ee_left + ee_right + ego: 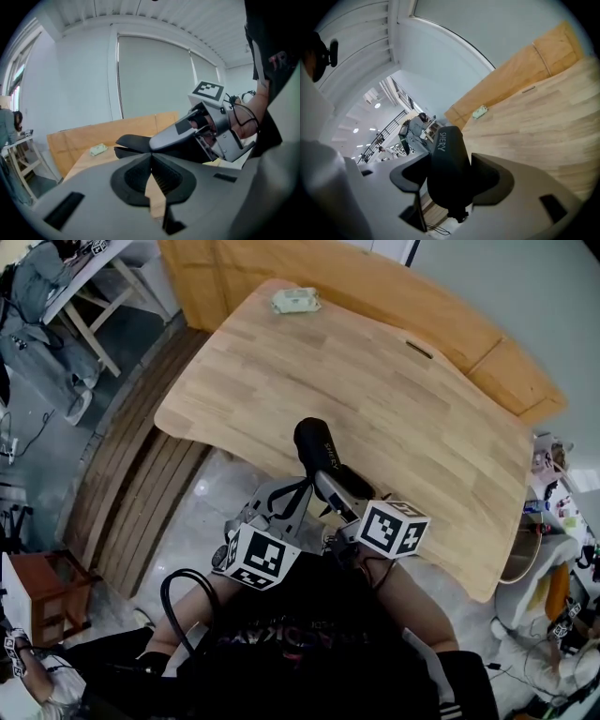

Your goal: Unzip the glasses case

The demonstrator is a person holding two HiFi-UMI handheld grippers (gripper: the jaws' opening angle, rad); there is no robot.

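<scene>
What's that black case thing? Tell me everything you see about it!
The glasses case is black, smooth and rounded, with white letters SHERY near one end. The right tool clamps its middle, holding it over the near edge of the wooden table. A small tab, maybe the zip pull, hangs from its near end.

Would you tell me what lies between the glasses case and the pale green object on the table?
Only bare wooden table separates the glasses case from the pale green object, in the head view.
</scene>
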